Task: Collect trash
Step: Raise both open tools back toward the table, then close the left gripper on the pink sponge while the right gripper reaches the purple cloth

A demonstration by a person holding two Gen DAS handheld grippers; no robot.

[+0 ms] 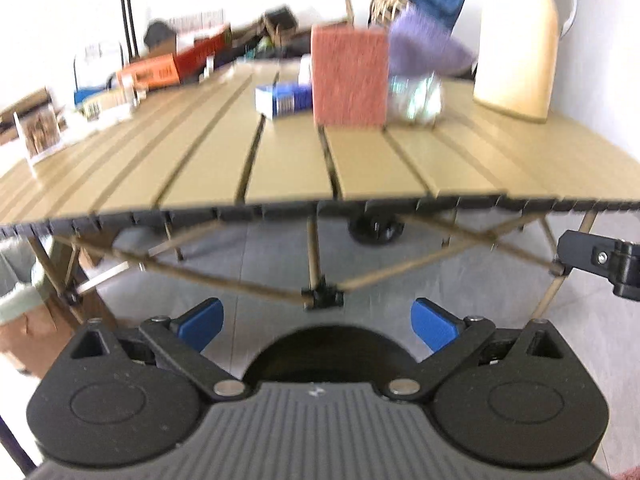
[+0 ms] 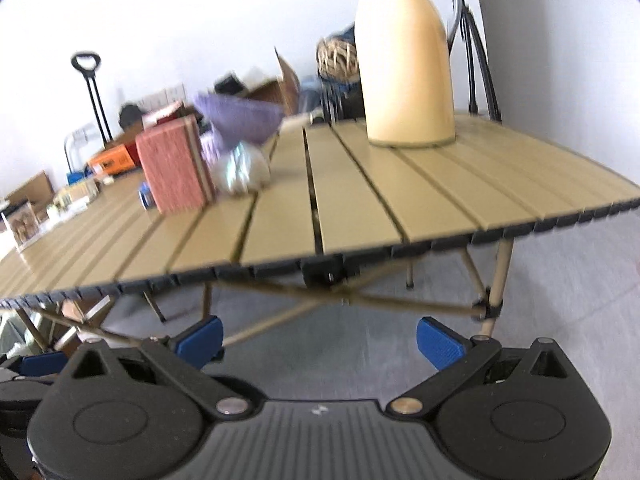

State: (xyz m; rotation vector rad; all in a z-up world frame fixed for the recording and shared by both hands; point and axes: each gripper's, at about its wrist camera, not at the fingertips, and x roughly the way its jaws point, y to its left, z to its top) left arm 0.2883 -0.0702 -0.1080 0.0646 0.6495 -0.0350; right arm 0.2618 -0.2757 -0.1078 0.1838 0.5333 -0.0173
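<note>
Pink box (image 1: 350, 76) just before crumpled foil (image 1: 416, 98), beside cream jug (image 1: 516, 40).

One red box (image 1: 350, 76), one foil ball (image 1: 416, 98), one purple bowl (image 1: 428, 46), one cream jug (image 1: 516, 44).

This looks like a lived-in room of a home, used partly for storage. A folding slatted camping tabletop (image 2: 400, 184) stands on a grey tiled floor (image 2: 560, 300) against a plain white wall (image 2: 180, 20), with a cream thermos jug (image 2: 404, 64) on it. Behind it sit cardboard boxes (image 1: 160, 68), a wicker ball (image 2: 336, 56) and a trolley handle (image 2: 90, 84).
</note>
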